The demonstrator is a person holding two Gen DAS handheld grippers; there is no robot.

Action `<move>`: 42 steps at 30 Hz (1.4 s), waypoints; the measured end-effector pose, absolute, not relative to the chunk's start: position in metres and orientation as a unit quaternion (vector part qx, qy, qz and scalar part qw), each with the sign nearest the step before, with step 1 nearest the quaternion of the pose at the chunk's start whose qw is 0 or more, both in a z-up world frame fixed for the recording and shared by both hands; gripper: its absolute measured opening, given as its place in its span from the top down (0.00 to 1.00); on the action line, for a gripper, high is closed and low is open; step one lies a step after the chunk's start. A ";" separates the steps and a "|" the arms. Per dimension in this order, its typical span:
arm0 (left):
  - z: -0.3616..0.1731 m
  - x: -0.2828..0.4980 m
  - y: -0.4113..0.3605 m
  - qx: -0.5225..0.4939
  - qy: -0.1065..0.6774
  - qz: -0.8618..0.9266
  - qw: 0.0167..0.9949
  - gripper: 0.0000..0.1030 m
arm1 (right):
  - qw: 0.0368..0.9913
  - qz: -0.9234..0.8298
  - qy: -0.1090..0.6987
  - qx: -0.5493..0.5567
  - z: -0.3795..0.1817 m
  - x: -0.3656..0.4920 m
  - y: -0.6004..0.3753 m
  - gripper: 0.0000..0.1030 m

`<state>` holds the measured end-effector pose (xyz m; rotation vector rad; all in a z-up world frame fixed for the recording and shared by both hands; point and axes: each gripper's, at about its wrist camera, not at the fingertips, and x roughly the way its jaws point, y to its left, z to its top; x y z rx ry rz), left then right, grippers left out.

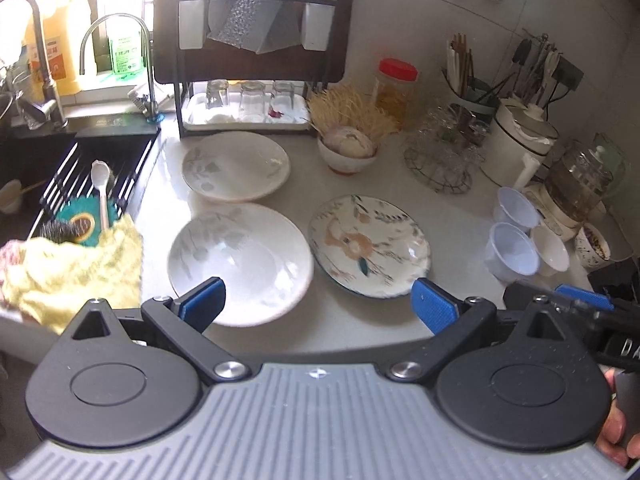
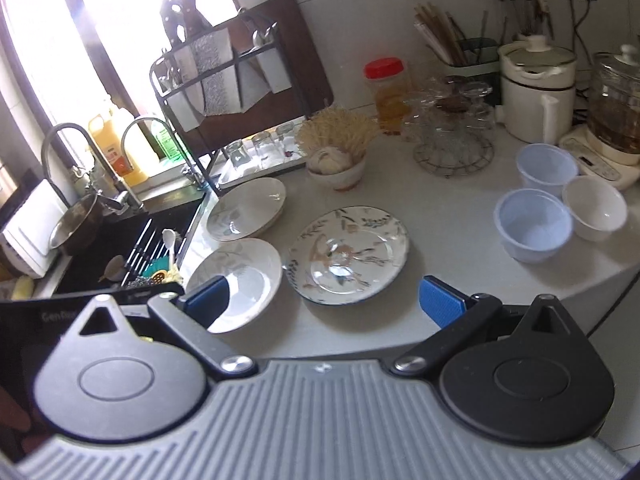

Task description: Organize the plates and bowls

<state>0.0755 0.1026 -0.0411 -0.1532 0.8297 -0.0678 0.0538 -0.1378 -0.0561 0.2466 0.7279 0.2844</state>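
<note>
Three plates lie on the pale counter. A white leaf-patterned plate [image 1: 236, 166] [image 2: 246, 214] sits at the back, a second white one [image 1: 240, 262] [image 2: 236, 280] in front of it, and a flowered plate [image 1: 370, 246] [image 2: 348, 254] to their right. Two translucent bowls [image 1: 512, 252] [image 2: 534, 224] [image 2: 546, 168] and a white bowl [image 1: 554, 250] [image 2: 596, 208] stand at the right. My left gripper [image 1: 318, 306] hovers open near the counter's front edge, between the near white plate and the flowered plate. My right gripper [image 2: 324, 302] is open too, just in front of the flowered plate, and holds nothing.
A dish rack [image 1: 248, 52] [image 2: 232, 92] with upturned glasses stands at the back. The sink [image 1: 80, 160] [image 2: 132, 240] with a spoon and cloths is at the left. A bowl with garlic [image 1: 348, 152] [image 2: 338, 168], a red-lidded jar [image 1: 394, 88], a wire glass stand [image 2: 452, 148] and a pot [image 2: 536, 88] crowd the back right.
</note>
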 end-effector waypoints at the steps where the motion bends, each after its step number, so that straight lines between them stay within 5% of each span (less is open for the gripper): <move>1: -0.042 0.082 0.112 -0.074 0.403 -0.035 0.912 0.02 | 0.916 0.137 0.358 0.118 -0.059 0.058 -0.129 0.00; 24: -0.117 0.223 0.249 -0.013 0.480 -0.129 0.867 0.02 | 0.888 0.051 0.418 0.188 -0.117 0.135 -0.011 0.07; 38: -0.184 0.269 0.277 -0.011 0.521 -0.172 0.836 0.03 | 0.845 0.001 0.476 0.244 -0.184 0.166 0.010 0.44; 40: -0.189 0.274 0.278 -0.009 0.522 -0.183 0.833 0.05 | 0.842 -0.003 0.478 0.248 -0.190 0.168 0.011 0.59; 42: -0.196 0.279 0.277 -0.015 0.525 -0.196 0.828 0.12 | 0.841 -0.007 0.480 0.250 -0.196 0.170 0.012 0.64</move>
